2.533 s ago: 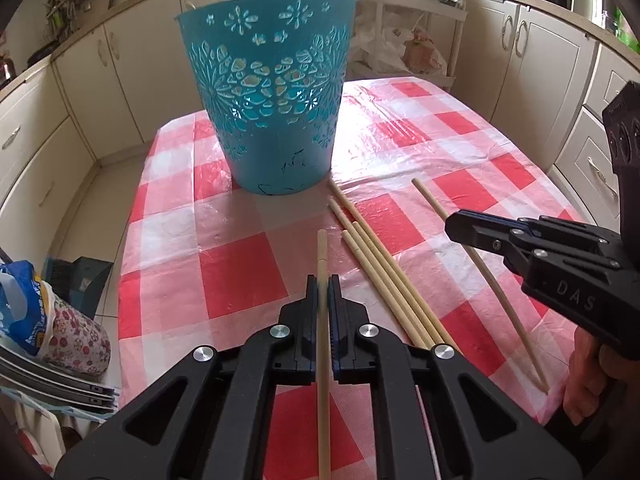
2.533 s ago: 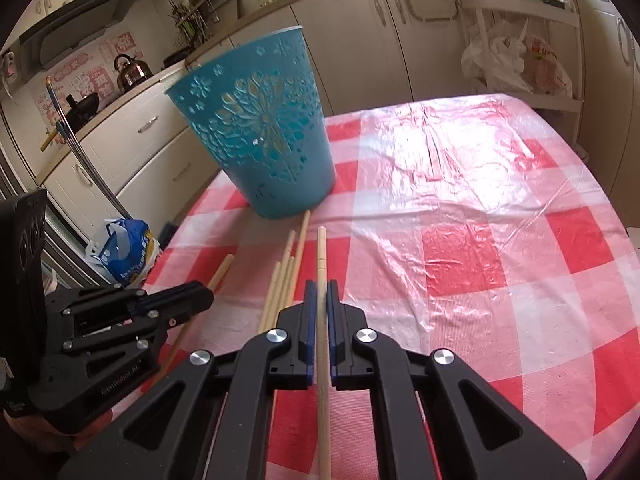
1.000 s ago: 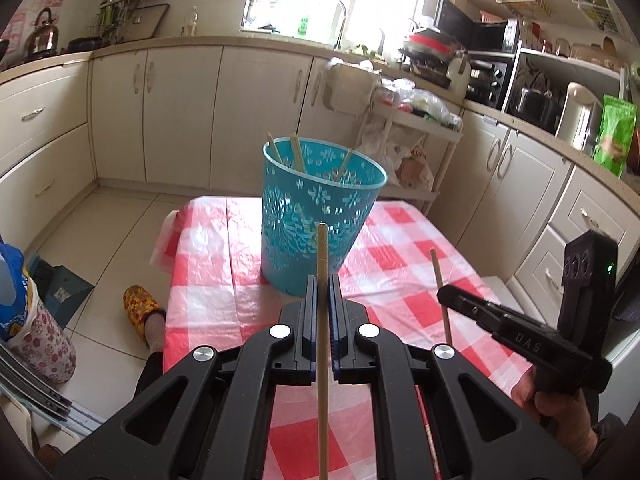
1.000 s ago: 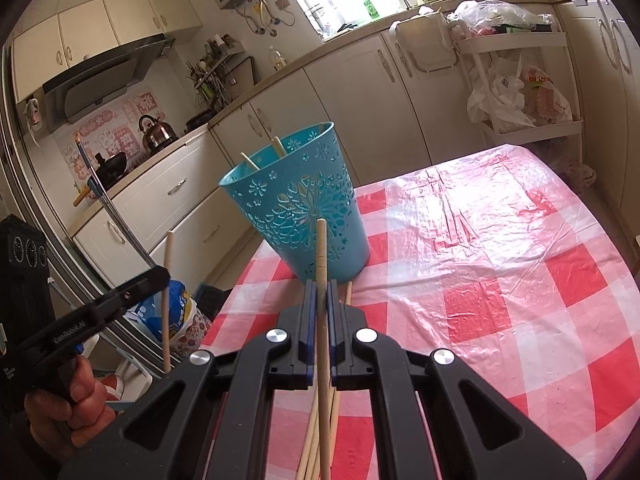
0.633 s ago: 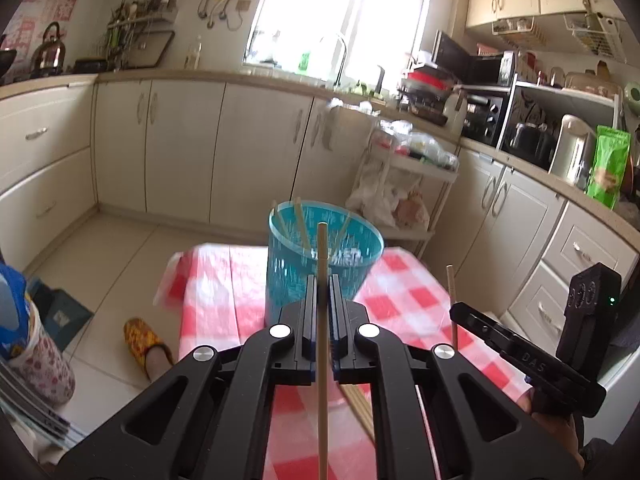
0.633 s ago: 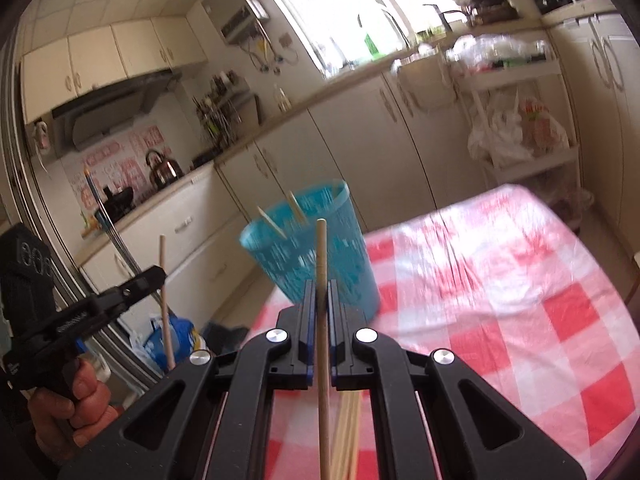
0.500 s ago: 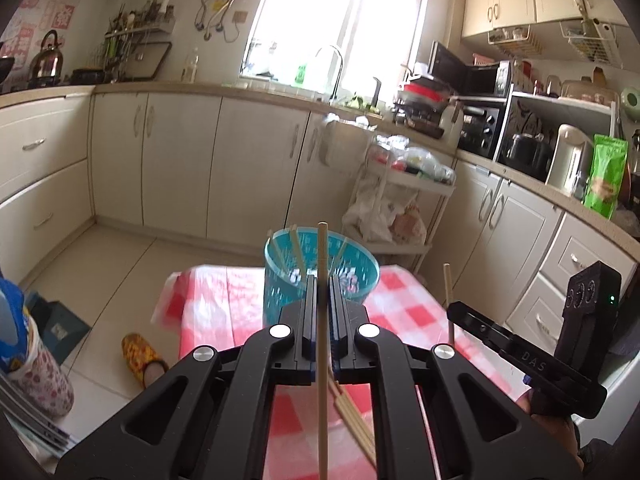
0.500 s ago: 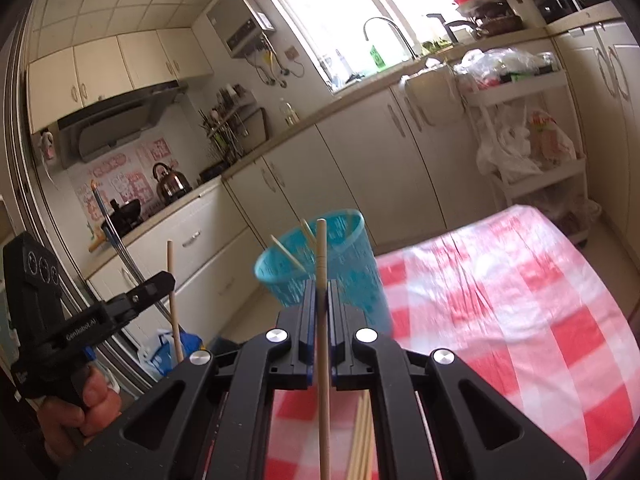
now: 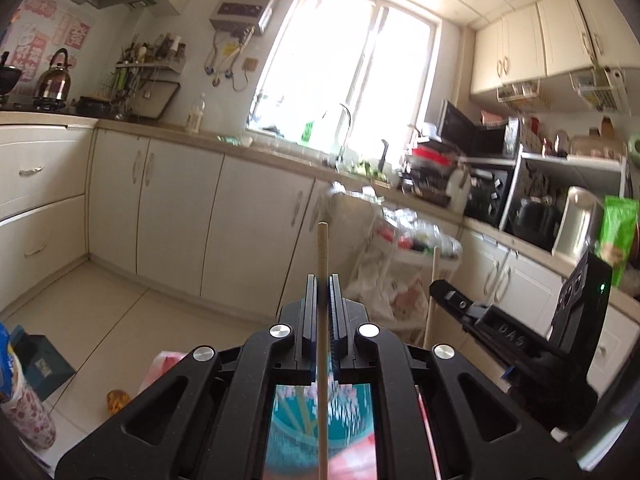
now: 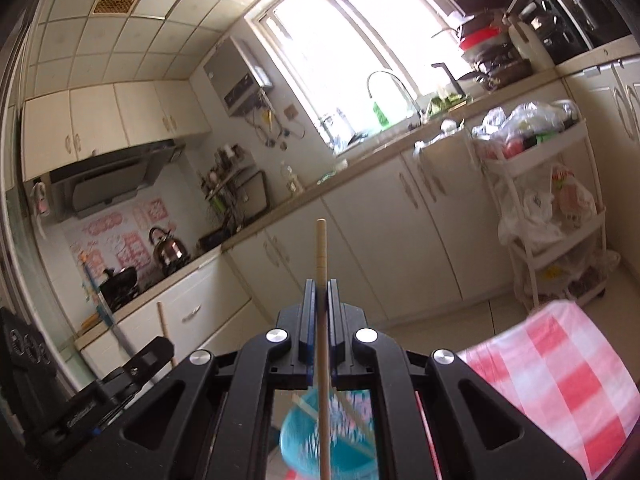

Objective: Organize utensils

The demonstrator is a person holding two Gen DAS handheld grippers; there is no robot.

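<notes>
Both my claws have swung upward — from bench level to facing the cabinets and window. My left claw [image 9: 322, 280] is clamped on one chopstick [image 9: 322, 256], my right claw [image 10: 321, 286] on another chopstick [image 10: 321, 248]. The blue basket [image 9: 352, 420] now lies below the jaws — judged ready for dropping both in.

left gripper [image 9: 322, 288] raised and level, jaws clamped on an upright chopstick [image 9: 322, 264], right gripper [image 10: 321, 292] alongside to its right, likewise clamped on a chopstick [image 10: 321, 256]
</notes>
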